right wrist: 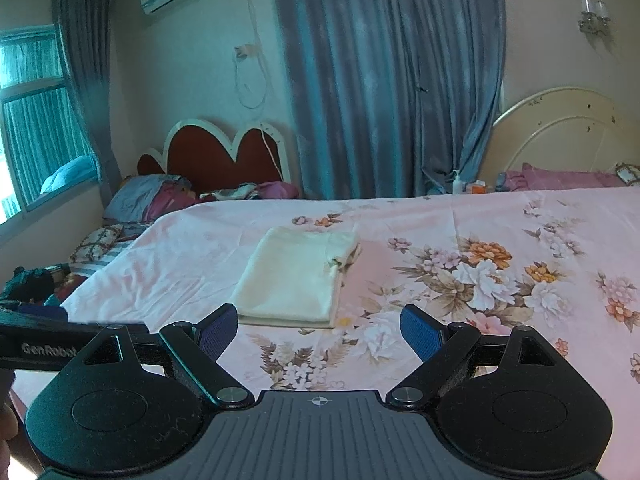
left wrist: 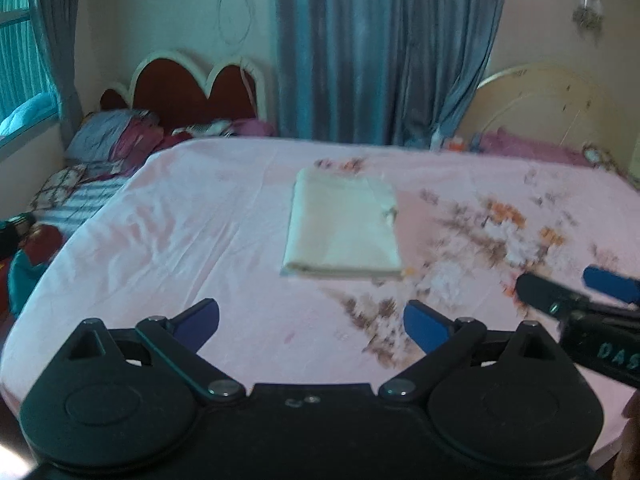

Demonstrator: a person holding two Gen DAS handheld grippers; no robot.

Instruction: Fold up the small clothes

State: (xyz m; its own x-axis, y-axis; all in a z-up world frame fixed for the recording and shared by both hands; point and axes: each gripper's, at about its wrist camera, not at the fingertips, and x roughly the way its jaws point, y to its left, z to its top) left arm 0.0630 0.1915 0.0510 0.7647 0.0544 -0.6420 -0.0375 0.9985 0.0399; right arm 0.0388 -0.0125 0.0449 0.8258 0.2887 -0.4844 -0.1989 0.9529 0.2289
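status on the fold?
Looks done: cream garment lies as a flat folded rectangle on the floral bedsheet. In hand: nothing; left gripper and right gripper both open, short of it. No other loose garment visible on the sheet.

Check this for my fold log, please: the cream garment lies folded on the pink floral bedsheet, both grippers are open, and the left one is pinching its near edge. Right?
Not quite. The left gripper pinches nothing: the left wrist view shows its fingers spread and short of the cream garment. The rest holds: it lies folded on the pink floral bedsheet, and the right gripper is open too.
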